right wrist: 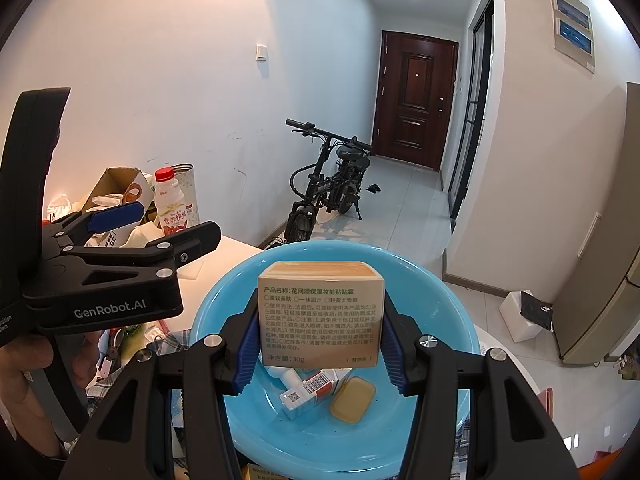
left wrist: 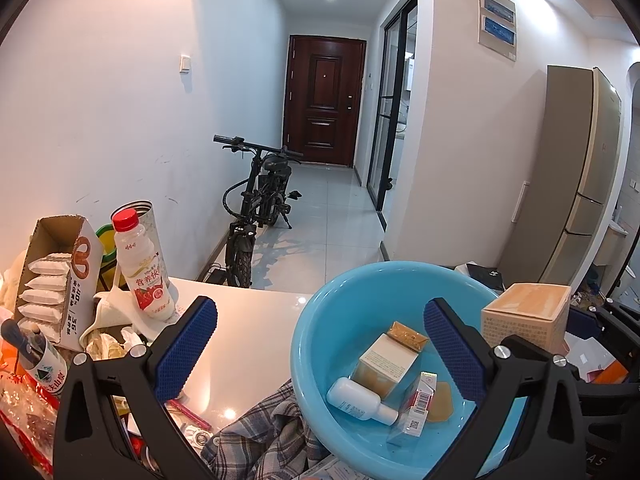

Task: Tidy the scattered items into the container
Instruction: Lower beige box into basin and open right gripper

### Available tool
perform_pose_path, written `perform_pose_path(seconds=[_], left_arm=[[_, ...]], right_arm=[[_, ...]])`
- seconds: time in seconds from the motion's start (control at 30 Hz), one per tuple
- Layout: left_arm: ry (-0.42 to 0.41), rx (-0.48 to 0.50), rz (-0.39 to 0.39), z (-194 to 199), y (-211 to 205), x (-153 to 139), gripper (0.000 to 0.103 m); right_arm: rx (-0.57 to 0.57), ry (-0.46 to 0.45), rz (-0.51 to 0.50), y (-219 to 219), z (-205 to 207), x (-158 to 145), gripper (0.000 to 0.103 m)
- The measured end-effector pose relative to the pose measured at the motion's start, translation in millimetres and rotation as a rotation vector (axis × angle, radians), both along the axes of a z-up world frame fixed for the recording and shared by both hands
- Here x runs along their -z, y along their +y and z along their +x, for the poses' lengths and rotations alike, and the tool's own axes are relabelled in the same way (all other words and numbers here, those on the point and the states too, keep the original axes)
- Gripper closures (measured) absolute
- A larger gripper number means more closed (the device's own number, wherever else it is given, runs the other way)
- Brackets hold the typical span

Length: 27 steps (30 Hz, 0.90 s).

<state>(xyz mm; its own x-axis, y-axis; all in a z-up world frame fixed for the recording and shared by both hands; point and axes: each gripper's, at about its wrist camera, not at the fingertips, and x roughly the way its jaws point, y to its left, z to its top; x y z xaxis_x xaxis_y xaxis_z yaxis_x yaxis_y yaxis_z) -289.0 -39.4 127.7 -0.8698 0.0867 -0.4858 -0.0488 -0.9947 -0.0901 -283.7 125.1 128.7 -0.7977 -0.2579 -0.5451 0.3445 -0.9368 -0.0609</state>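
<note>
My right gripper [right wrist: 318, 344] had the tan box [right wrist: 320, 314] clamped between both blue pads, held just above the blue basin [right wrist: 224, 308]. I could read its face plainly: Chinese print headed "产品名称", three ticked lines in green, and "净含量:30g" along the bottom edge. My left gripper [left wrist: 320, 350] gaped wide with nothing between its fingers, hanging over the near-left rim of the basin [left wrist: 316, 320]; its body read "GenRobot.AI" in the right wrist view.

Inside the basin I counted five things: one white bottle [left wrist: 360, 400] lying on its side, one cream carton [left wrist: 386, 364] beside it, one small gold packet [left wrist: 408, 335] behind that carton, one red-and-white barcoded pack [left wrist: 420, 404] with a QR code, and one amber soap bar [right wrist: 353, 399] at the basin's right.

Left of the basin stood one milk drink bottle [left wrist: 146, 268] with a red cap and a strawberry label, its characters only partly legible. Beyond it sat one open cardboard box [left wrist: 60, 276] showing a row of white sachets and "36". A plaid cloth [left wrist: 264, 436] lay tucked against the basin's near-left side. Far behind the basin, one black bike [left wrist: 260, 204] leaned by the wall.
</note>
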Motion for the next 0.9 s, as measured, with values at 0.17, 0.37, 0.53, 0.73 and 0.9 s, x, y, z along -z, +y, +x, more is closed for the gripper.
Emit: perform_pose_path(seconds=[0.17, 0.37, 0.53, 0.73, 0.9], left_arm=[[0.000, 0.000, 0.000, 0.0, 0.0, 0.0, 0.000], [-0.001, 0.000, -0.001, 0.0, -0.2, 0.0, 0.000], [0.000, 0.000, -0.002, -0.2, -0.5, -0.6, 0.000], [0.002, -0.001, -0.003, 0.4, 0.2, -1.7, 0.000], [0.002, -0.001, -0.002, 0.7, 0.7, -2.4, 0.000]], right_arm=[[0.001, 0.001, 0.002, -0.4, 0.8, -0.8, 0.049], [0.001, 0.000, 0.002, -1.3, 0.5, -1.1, 0.049], [0.001, 0.000, 0.002, -1.1, 0.4, -1.1, 0.049], [0.007, -0.002, 0.001, 1.3, -0.6, -2.2, 0.038], [0.020, 0.011, -0.008, 7.4, 1.0, -6.2, 0.020]])
